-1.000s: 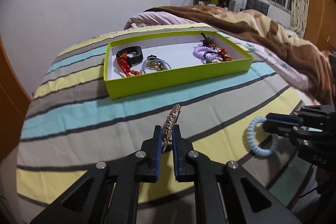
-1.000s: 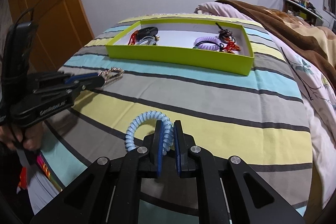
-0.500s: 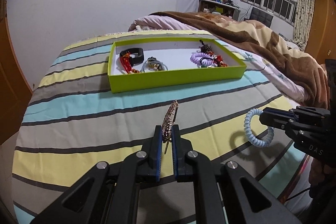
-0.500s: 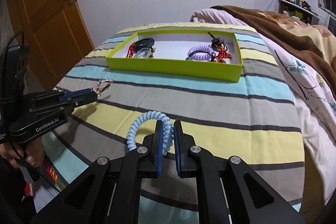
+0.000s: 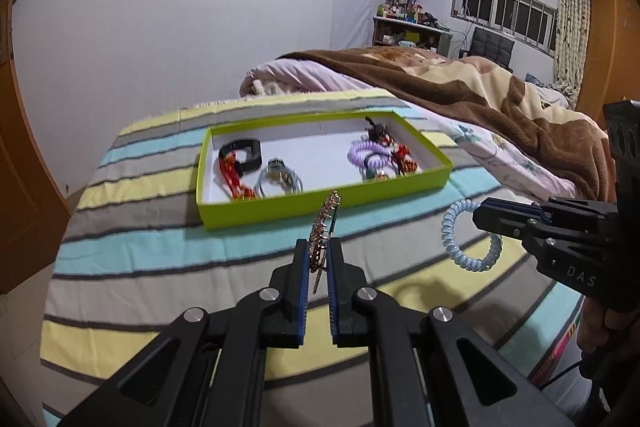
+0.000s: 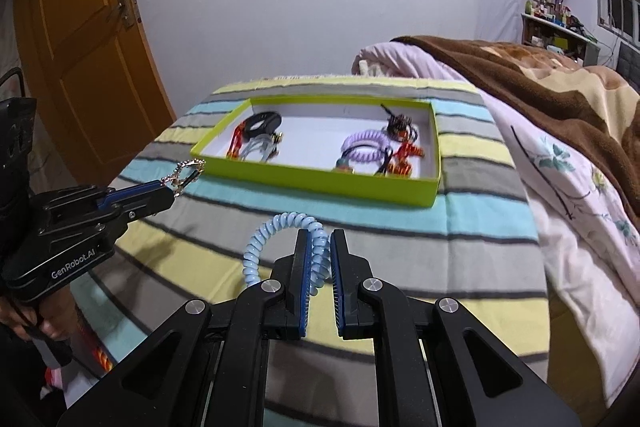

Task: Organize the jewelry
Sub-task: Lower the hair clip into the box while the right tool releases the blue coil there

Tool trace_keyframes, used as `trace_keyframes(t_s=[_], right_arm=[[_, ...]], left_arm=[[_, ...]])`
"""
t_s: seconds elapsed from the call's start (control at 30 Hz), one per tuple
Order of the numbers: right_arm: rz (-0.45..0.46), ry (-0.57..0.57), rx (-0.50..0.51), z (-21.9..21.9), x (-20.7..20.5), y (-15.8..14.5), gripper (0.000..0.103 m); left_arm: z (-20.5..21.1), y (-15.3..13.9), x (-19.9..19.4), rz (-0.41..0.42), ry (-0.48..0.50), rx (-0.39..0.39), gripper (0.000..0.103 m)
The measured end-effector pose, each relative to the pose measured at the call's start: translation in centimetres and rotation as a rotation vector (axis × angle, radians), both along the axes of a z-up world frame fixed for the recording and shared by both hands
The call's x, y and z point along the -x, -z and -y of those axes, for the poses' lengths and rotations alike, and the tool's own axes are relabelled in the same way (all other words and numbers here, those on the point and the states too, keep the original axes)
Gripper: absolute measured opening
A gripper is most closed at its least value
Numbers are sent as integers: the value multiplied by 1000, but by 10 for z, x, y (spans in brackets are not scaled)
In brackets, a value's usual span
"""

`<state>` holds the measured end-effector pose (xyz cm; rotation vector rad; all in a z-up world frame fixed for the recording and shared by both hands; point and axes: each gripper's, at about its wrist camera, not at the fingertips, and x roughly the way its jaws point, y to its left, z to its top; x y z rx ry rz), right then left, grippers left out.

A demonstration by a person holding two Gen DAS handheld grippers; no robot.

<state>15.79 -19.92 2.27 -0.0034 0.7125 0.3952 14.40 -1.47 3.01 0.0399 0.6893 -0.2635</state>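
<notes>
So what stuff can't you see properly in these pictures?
- Lime-green cardboard box, left wrist view: its near wall hides the bottoms of the pieces inside.
- Tangled red and black jewelry, right wrist view: too small and blurred to separate.
- Sparkly gold hair clip, left wrist view: its lower end is hidden between the left gripper fingers.

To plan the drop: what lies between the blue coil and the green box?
Only bare striped bedspread between coil and box, in the right wrist view.
</notes>
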Motion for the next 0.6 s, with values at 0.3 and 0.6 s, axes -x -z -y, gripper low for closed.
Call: trace_keyframes(t_s=[0.3, 0.6], right_arm=[[29, 7, 12, -2, -32, -14, 9], [34, 3, 29, -10, -75, -20, 9]], left_arm=[[6, -6, -30, 12, -22, -6, 9], [9, -5, -69, 2, -24, -16, 9]])
